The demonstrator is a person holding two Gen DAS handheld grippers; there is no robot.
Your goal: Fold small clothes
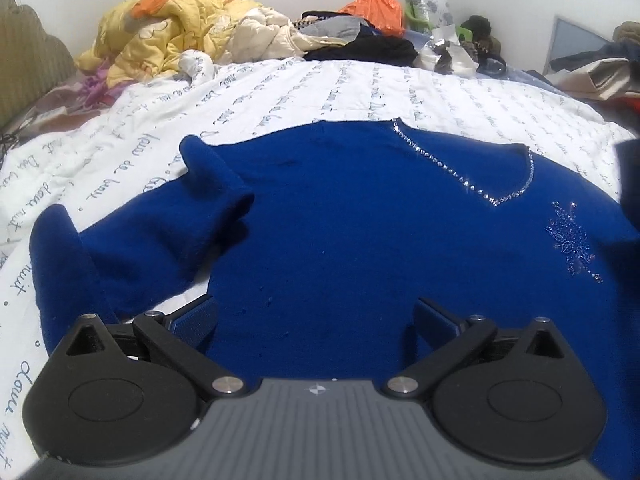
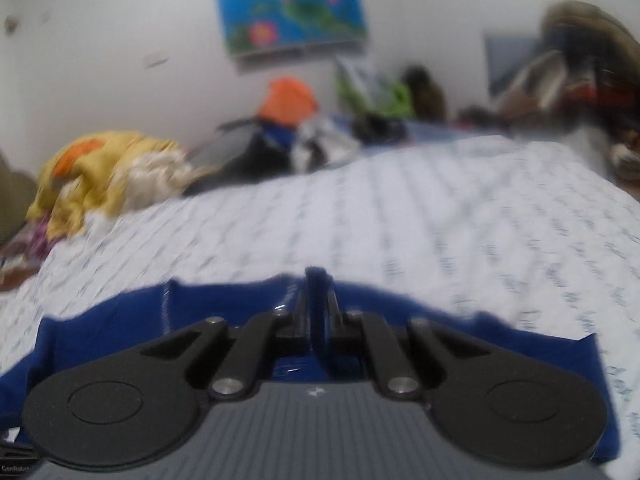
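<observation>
**On the bed: one blue sweater, two grippers**

Across the far side of the bed (image 1: 360, 92), at the top of the left wrist view, sit a yellow blanket (image 1: 168, 28), an orange bag (image 1: 376, 4) and dark clothes (image 1: 368, 50). None of these lies on the sweater.

One blue sweater (image 1: 340, 240) lies flat on the white printed sheet. Its sparkly neckline (image 1: 496, 184) points to the upper right; one sleeve (image 1: 216, 184) is folded in at the left.

The left hand-held gripper (image 1: 316, 320) hovers wide open over it. The right hand-held gripper (image 2: 319, 300) is pinched tight on a blue fabric edge.
</observation>
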